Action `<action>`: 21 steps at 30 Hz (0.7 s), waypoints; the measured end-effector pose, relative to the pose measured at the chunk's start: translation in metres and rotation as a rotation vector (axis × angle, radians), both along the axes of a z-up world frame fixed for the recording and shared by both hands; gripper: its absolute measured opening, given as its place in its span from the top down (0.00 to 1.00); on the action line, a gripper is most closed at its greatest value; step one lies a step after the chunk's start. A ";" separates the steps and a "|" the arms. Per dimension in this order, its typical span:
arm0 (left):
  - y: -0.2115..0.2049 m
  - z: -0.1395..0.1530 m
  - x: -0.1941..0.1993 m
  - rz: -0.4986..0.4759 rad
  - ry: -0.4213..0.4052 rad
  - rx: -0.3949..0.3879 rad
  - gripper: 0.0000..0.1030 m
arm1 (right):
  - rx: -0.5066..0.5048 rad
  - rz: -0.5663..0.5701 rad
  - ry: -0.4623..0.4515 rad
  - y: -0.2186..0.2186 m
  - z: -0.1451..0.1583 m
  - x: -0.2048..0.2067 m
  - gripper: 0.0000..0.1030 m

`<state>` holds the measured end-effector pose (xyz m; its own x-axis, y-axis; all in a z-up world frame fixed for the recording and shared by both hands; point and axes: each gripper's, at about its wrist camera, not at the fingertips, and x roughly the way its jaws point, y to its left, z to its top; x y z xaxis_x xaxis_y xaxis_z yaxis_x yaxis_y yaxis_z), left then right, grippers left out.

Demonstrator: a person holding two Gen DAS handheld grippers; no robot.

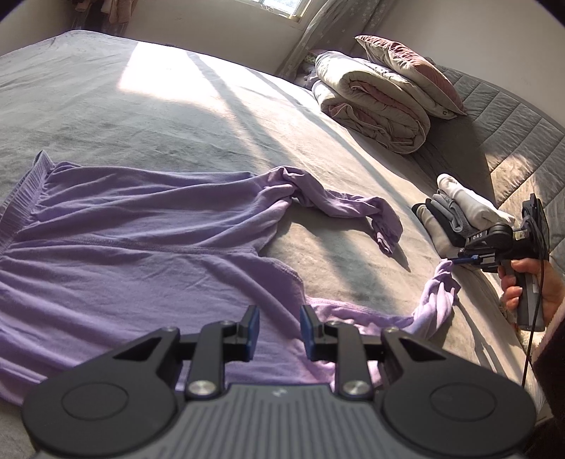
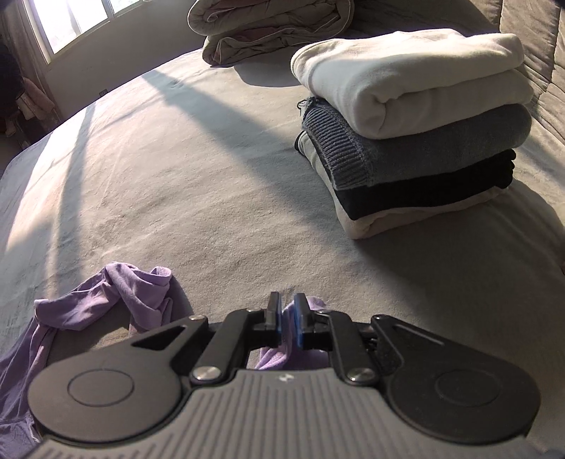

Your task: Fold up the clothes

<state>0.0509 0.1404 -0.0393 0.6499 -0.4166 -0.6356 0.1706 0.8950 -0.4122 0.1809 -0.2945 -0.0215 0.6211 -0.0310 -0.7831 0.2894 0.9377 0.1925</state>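
Observation:
A purple long-sleeved top [image 1: 141,240] lies spread on the grey bed, its ribbed hem at the far left. One sleeve [image 1: 353,208] curls across the bed to the right. My left gripper [image 1: 279,332] hovers open over the garment near its neckline, nothing between the fingers. The other sleeve [image 1: 434,303] is lifted at its end by my right gripper [image 1: 450,262], held in a person's hand [image 1: 529,286]. In the right wrist view the right gripper [image 2: 287,317] is shut on purple sleeve fabric [image 2: 279,356], and more of the top [image 2: 106,296] bunches at the left.
A stack of folded clothes [image 2: 413,120], white, grey and black, sits on the bed [image 2: 176,176] ahead right of the right gripper. A rolled duvet [image 1: 374,102] and a pillow [image 1: 409,67] lie at the headboard. Sunlight falls across the sheet from a window [image 2: 70,17].

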 end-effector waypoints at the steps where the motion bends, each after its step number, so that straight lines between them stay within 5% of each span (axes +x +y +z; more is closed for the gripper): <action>1: 0.002 0.000 -0.001 0.009 0.006 -0.004 0.76 | 0.006 0.002 -0.005 -0.004 0.000 -0.008 0.87; 12: 0.025 0.001 -0.027 0.144 0.041 0.012 0.76 | 0.297 -0.013 -0.091 -0.044 -0.016 -0.080 0.87; 21: 0.078 0.001 -0.067 0.314 0.099 -0.027 0.72 | 0.319 0.013 -0.059 -0.038 -0.029 -0.073 0.86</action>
